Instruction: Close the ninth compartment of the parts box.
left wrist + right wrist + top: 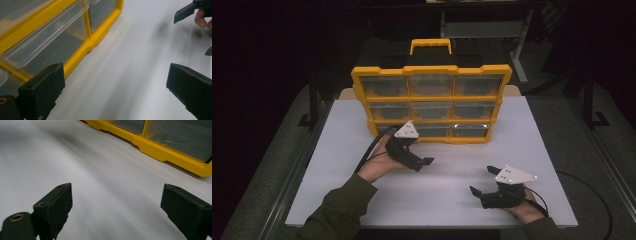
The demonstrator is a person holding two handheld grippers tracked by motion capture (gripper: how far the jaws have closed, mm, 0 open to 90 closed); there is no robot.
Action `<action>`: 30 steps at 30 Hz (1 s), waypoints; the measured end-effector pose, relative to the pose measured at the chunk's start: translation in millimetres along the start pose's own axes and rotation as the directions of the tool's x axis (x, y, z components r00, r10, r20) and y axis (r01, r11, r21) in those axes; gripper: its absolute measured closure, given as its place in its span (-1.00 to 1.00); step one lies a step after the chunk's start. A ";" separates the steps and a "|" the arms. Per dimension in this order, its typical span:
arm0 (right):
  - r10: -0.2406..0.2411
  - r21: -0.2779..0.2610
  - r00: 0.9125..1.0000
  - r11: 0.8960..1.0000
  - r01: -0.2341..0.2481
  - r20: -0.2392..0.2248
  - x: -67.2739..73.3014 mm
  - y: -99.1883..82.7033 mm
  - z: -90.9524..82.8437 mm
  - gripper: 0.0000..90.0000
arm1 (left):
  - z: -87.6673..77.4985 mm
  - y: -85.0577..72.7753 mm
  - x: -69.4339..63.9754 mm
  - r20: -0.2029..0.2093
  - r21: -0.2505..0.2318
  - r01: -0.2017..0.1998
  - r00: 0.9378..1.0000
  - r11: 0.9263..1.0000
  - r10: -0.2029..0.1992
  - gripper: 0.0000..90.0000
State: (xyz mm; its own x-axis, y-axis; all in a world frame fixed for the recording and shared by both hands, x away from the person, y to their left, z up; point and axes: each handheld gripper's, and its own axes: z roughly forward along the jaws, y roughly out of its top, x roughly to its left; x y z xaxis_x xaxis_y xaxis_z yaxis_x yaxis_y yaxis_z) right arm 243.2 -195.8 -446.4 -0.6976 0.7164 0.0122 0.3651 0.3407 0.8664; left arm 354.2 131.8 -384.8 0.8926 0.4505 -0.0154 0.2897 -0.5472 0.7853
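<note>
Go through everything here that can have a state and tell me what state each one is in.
Yellow organizer case: standing upright, clear drawers facing the person.
Bottom middle drawer: pulled partly out.
Left tool: open, holding nothing, beside the case.
Right tool: open, holding nothing, over the bare white table.

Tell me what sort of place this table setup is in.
Probably a lab or workshop test bench: a bare white table on a metal frame, a yellow parts organiser with clear drawers standing on it, dark surroundings, and a person working with a hand-held gripper in each hand.
</note>
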 end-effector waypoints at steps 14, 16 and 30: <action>0.003 -0.002 1.000 1.000 -0.003 0.000 -0.3 -0.2 0.5 -0.79 | -25.1 -30.1 1.0 -0.031 -0.025 0.010 0.999 1.000 -0.011 -0.96; 0.002 -0.002 1.000 1.000 -0.002 0.000 -0.4 -0.2 0.7 -0.79 | -29.0 -34.2 2.6 -0.034 -0.027 0.008 0.999 1.000 -0.009 -0.96; 0.010 -0.002 1.000 1.000 -0.010 0.002 0.2 -0.2 1.2 -0.79 | -47.4 -66.1 1.1 -0.057 -0.042 0.043 0.997 0.998 -0.046 -0.96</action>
State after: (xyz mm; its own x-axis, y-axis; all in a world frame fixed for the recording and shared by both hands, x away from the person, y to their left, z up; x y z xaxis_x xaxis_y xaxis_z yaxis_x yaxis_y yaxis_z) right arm 243.7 -194.9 -447.2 -0.6927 0.7210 0.0203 0.3710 0.3320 0.8672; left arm 319.7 202.0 -407.4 0.8575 0.5143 -0.0162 0.3134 -0.4969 0.8092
